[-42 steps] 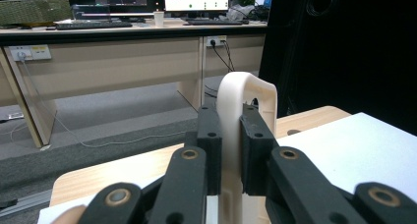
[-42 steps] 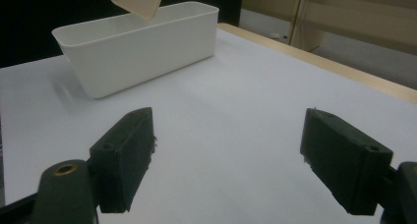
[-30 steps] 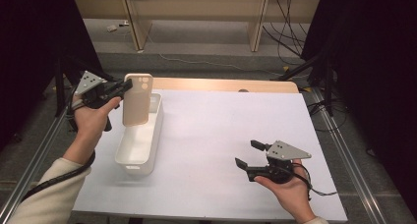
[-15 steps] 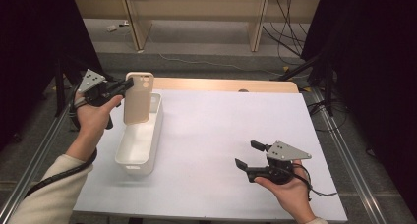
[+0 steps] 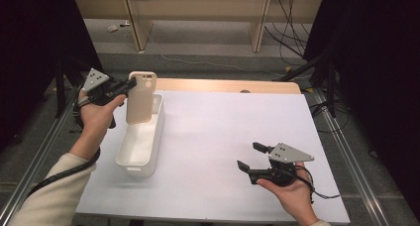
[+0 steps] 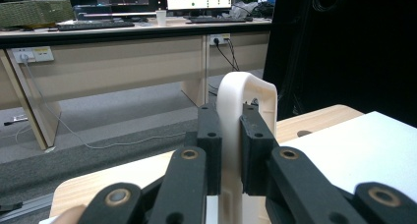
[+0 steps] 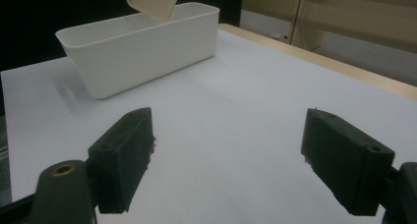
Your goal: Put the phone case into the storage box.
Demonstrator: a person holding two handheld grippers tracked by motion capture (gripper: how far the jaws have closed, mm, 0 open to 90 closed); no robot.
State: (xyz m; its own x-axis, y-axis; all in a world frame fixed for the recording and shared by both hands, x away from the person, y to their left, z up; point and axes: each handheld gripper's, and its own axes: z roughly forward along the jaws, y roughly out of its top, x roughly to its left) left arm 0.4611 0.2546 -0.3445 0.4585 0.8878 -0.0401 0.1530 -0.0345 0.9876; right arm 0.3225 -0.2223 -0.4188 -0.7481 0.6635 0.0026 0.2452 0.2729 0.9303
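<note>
Little has moved since the earlier frames: the left gripper (image 5: pixel 130 84) holds the phone case (image 5: pixel 140 97) in much the same spot, only a touch higher over the bin (image 5: pixel 140 142), and the right gripper (image 5: pixel 250 155) has kept its place

In the left gripper view the jaws are clamped on the case's thin edge (image 6: pixel 231 135), which hides most of its flat back; its lower part is cut off at the bottom of that view. In the right gripper view the case's lower corner (image 7: pixel 153 1) shows, the rest cut off at the top. Whether the case's foot touches the bin's floor cannot be made out

The right gripper's jaws stand wide apart with nothing between them, low over the white table (image 5: pixel 223 132), well apart from the bin. A wooden strip (image 5: pixel 223 85) borders the table's far edge. Beyond it lie grey floor, desk legs and loose cables

The case is beige, smooth, rounded at the corners, with a camera cutout near its top. The bin is white plastic, long, narrow, with rounded corners
</note>
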